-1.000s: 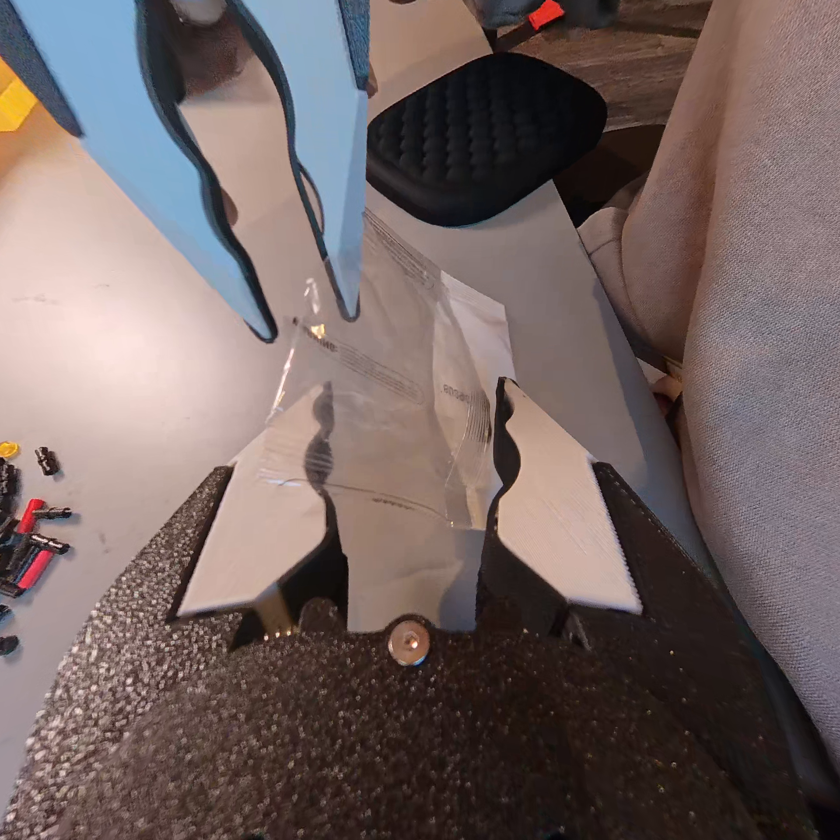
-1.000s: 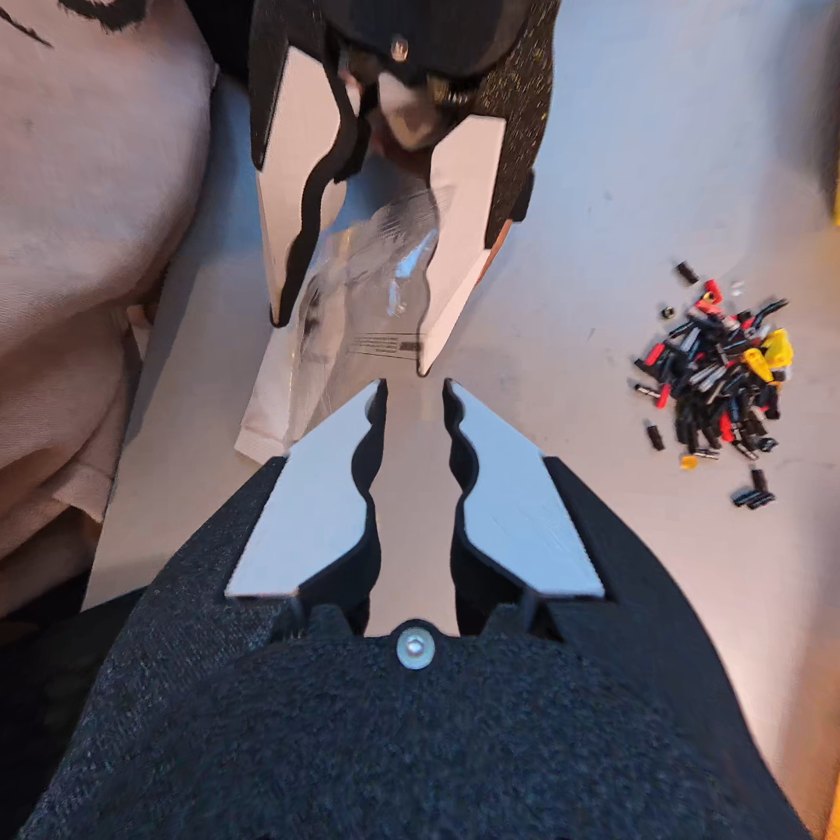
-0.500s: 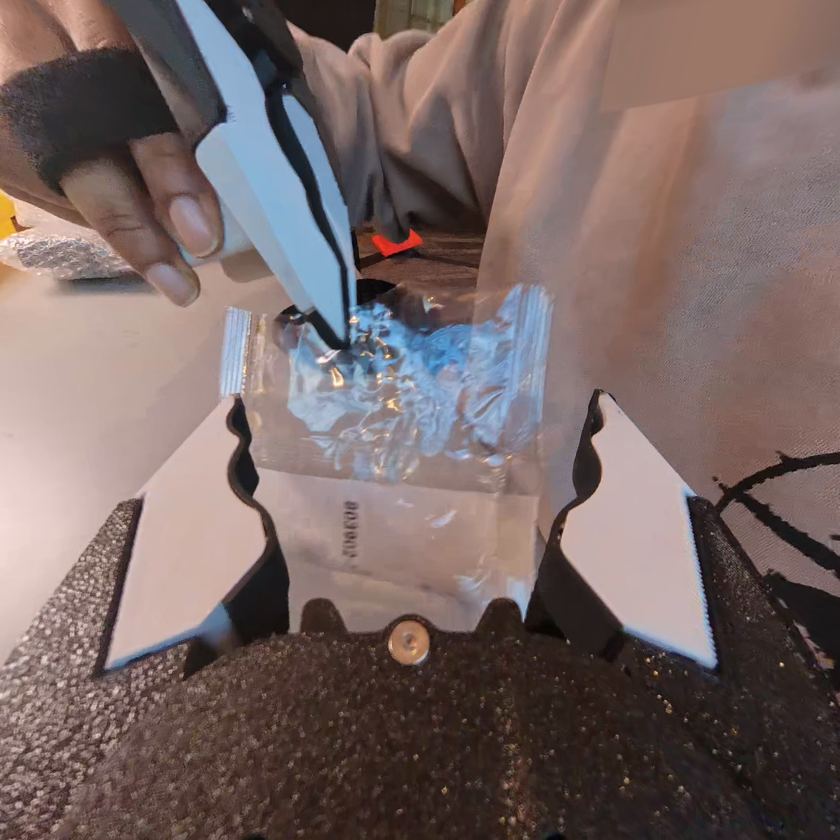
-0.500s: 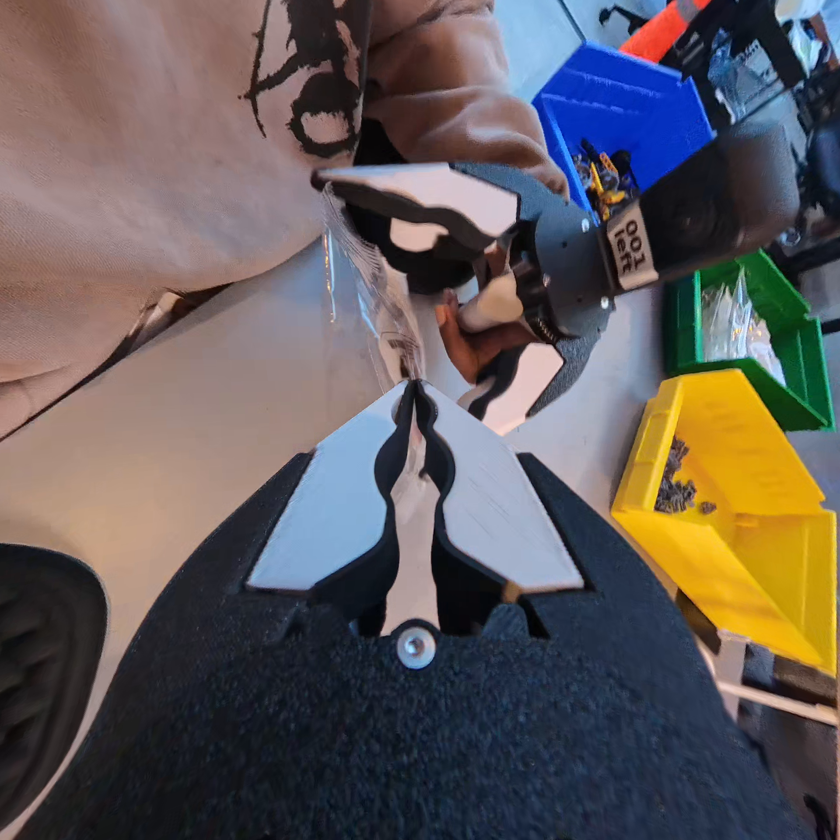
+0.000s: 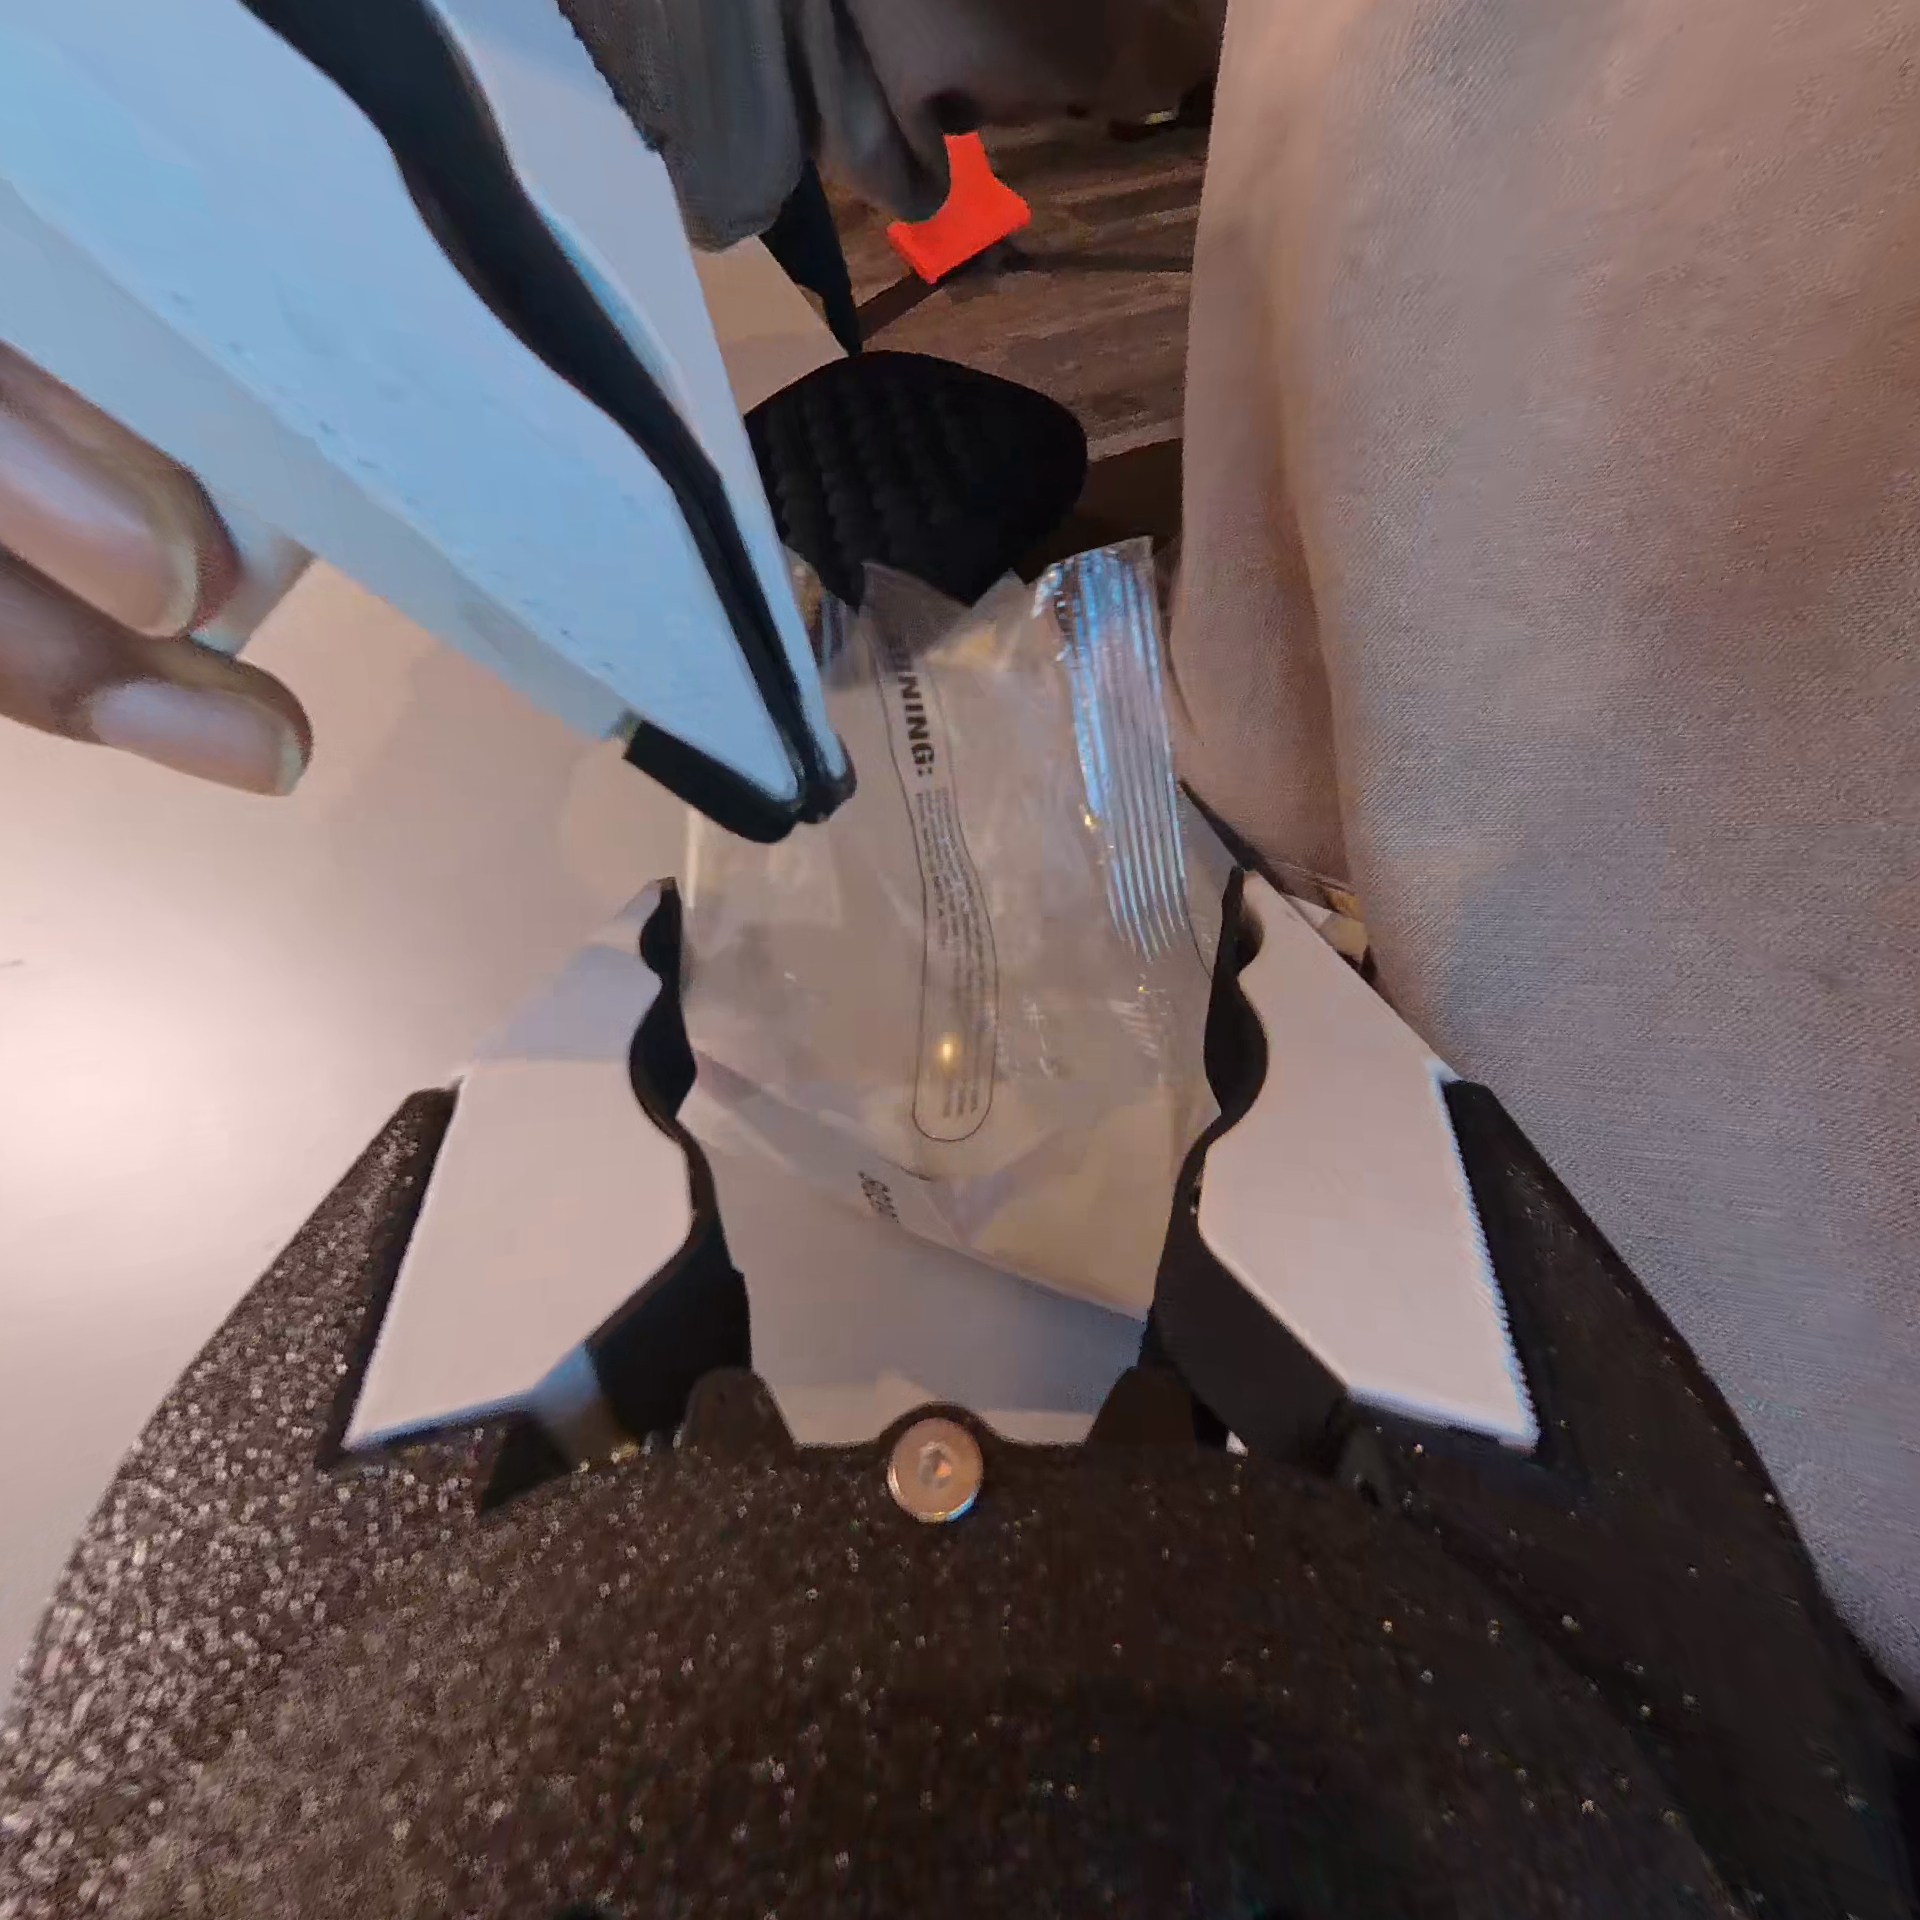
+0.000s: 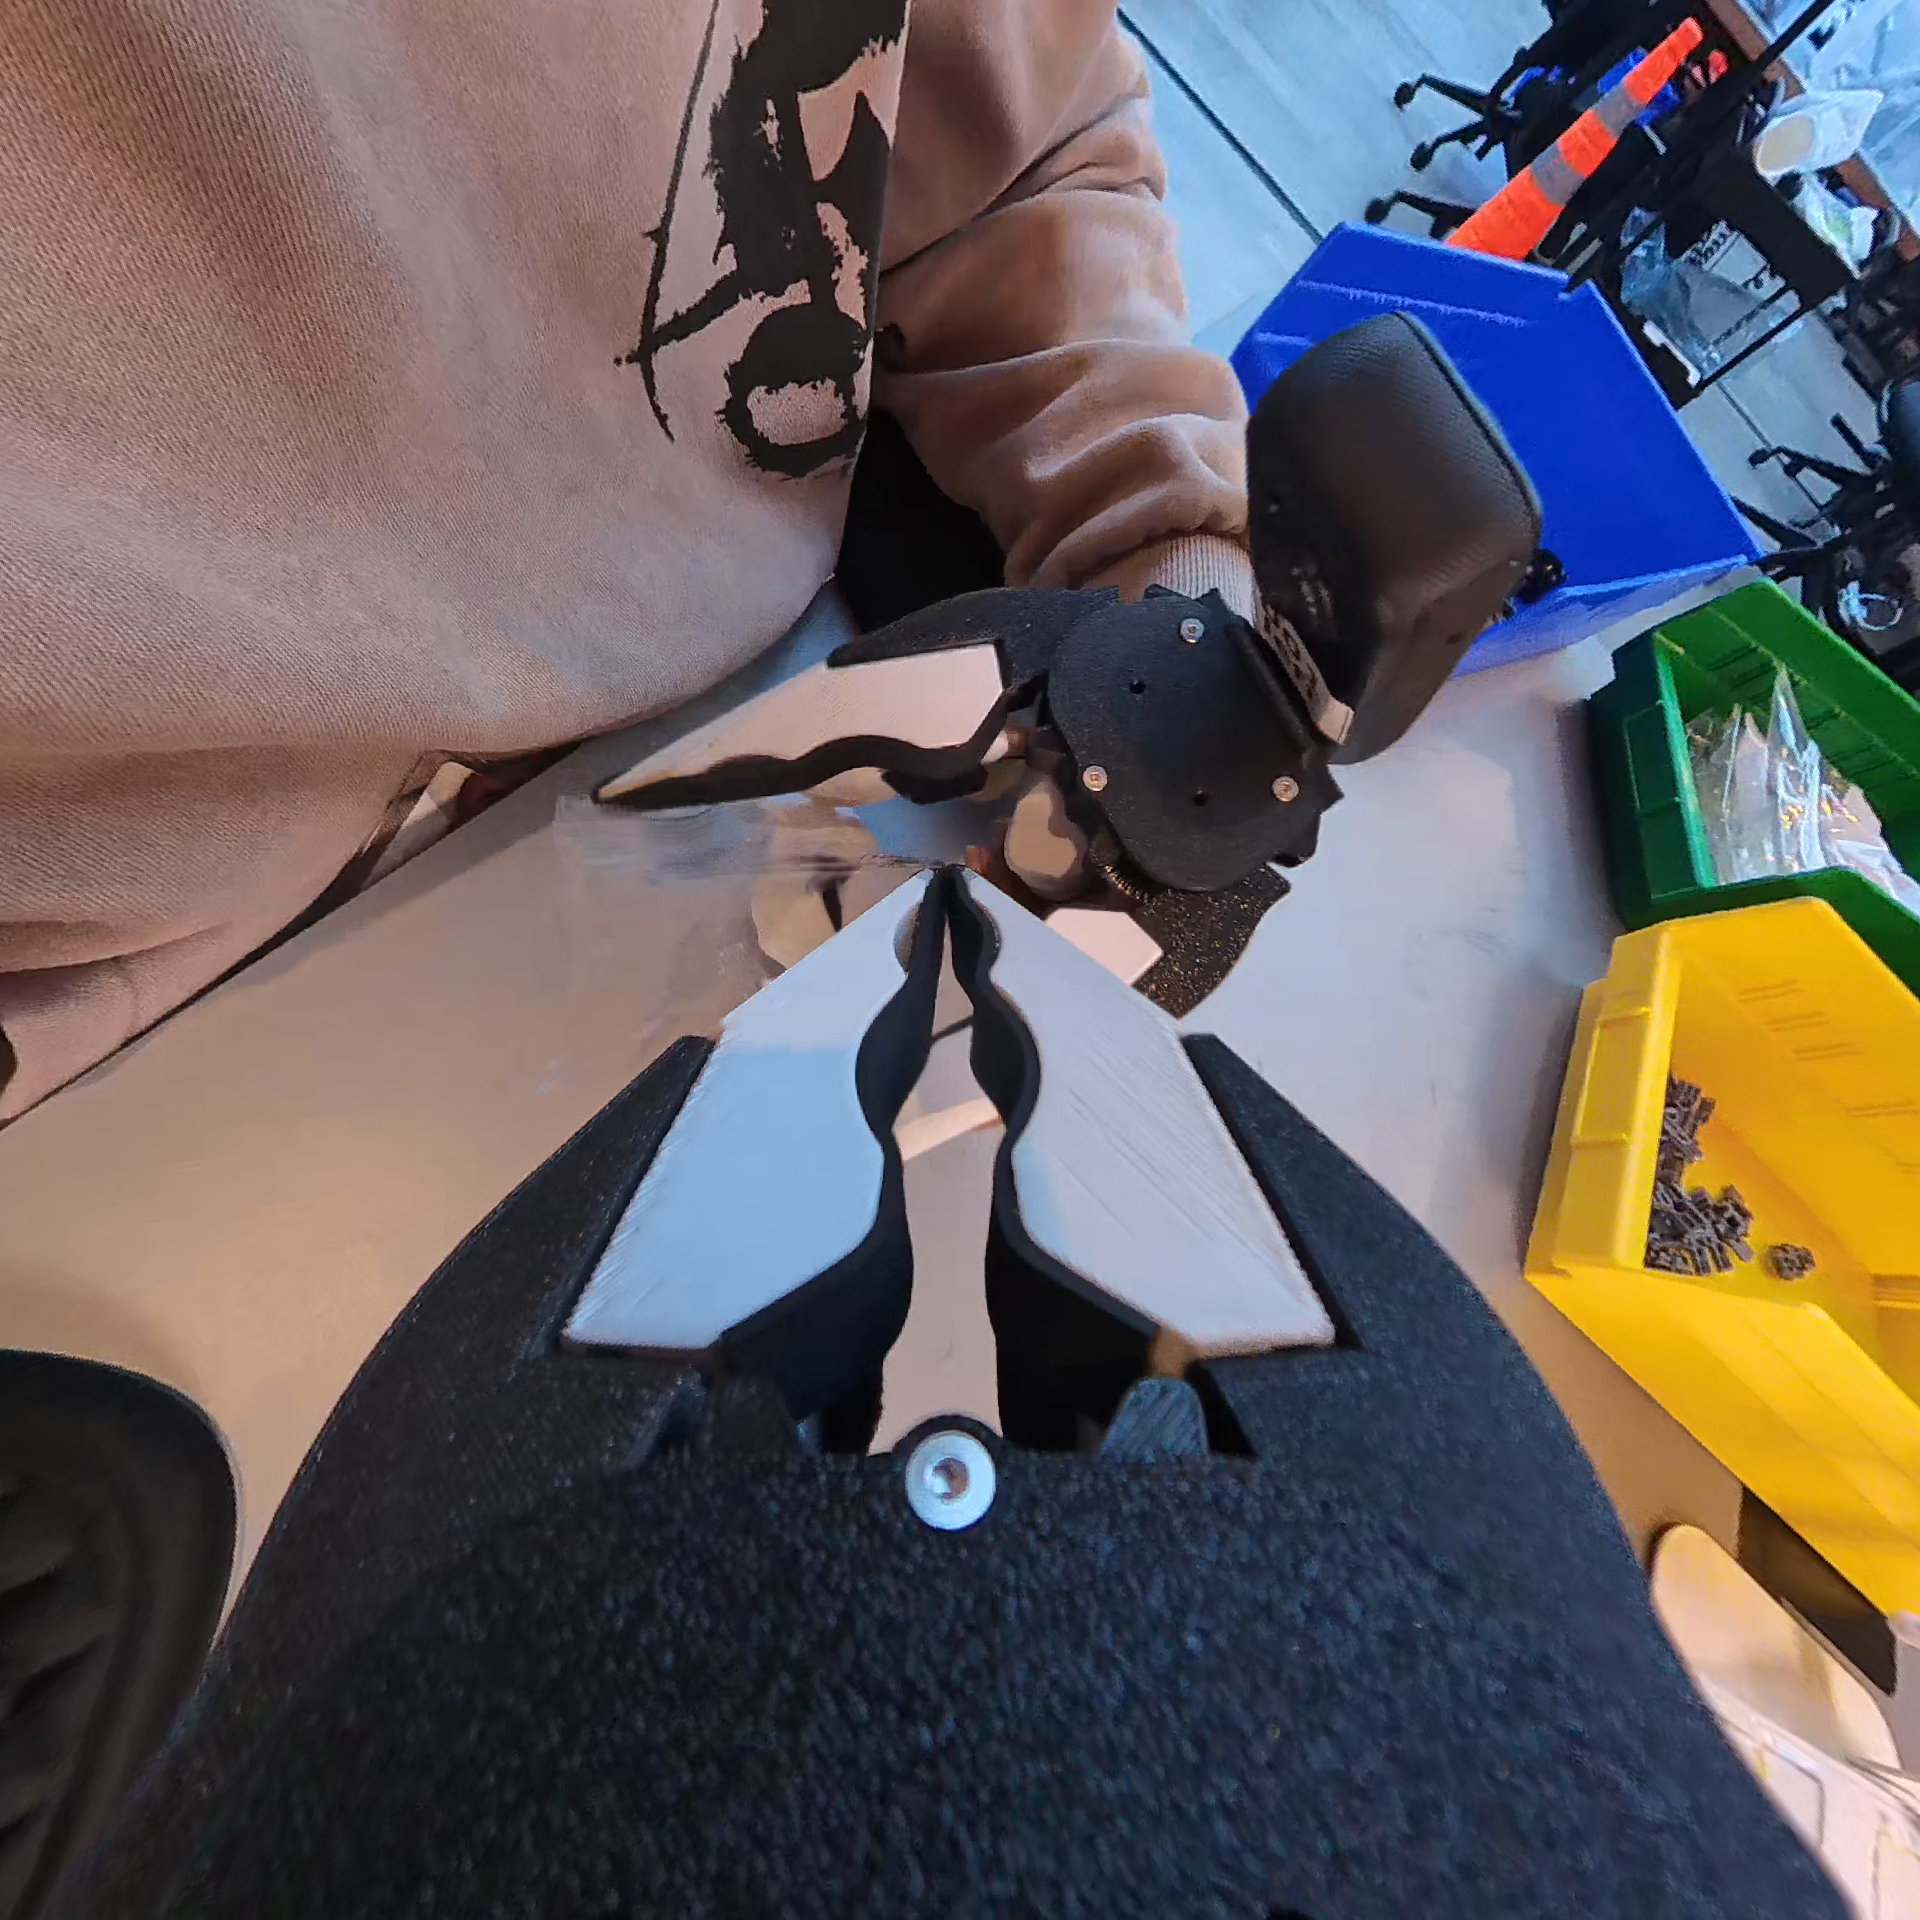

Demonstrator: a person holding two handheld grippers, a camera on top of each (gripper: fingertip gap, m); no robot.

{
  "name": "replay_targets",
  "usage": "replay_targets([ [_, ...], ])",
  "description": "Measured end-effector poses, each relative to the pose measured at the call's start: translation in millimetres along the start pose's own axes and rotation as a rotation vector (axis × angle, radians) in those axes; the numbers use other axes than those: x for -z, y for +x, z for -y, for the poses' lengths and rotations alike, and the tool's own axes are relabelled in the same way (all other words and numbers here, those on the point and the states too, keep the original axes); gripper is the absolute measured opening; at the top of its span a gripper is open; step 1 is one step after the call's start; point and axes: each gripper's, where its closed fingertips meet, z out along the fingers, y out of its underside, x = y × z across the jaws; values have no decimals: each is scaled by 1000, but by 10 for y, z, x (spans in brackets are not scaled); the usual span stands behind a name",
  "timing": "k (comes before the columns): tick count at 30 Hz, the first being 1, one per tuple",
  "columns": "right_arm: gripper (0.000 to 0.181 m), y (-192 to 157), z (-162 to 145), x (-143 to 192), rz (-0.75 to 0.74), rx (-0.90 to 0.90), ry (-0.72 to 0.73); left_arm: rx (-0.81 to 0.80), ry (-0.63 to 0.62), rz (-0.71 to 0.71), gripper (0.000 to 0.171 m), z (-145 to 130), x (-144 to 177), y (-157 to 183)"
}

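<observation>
Bag (image 5: 997,935), clear plastic, hung above the surface (image 6: 312,1091), pinched at one edge by the right claw (image 6: 943,878). Left claw (image 5: 945,935), fingers apart, straddled it without gripping.

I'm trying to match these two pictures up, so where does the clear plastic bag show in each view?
Left wrist view: the clear plastic bag fills the centre, between the open left gripper fingers, pinched at its left edge by the right gripper.
Right wrist view: seen edge-on as a thin strip just beyond the shut fingertips.
Shared landmark: the beige sweatshirt.
</observation>
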Motion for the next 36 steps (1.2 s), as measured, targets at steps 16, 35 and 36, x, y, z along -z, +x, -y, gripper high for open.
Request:
replay_targets([
  [16,0,70,-320,200,-144,-251,-36,112,34,221,101,-36,178,-402],
  [35,0,-364,-13,64,129,-233,110,-99,-323,-82,139,-259,-113,-144],
  [36,0,-359,-13,63,124,-237,115,-88,-312,-81,132,-266,-129,-142],
])
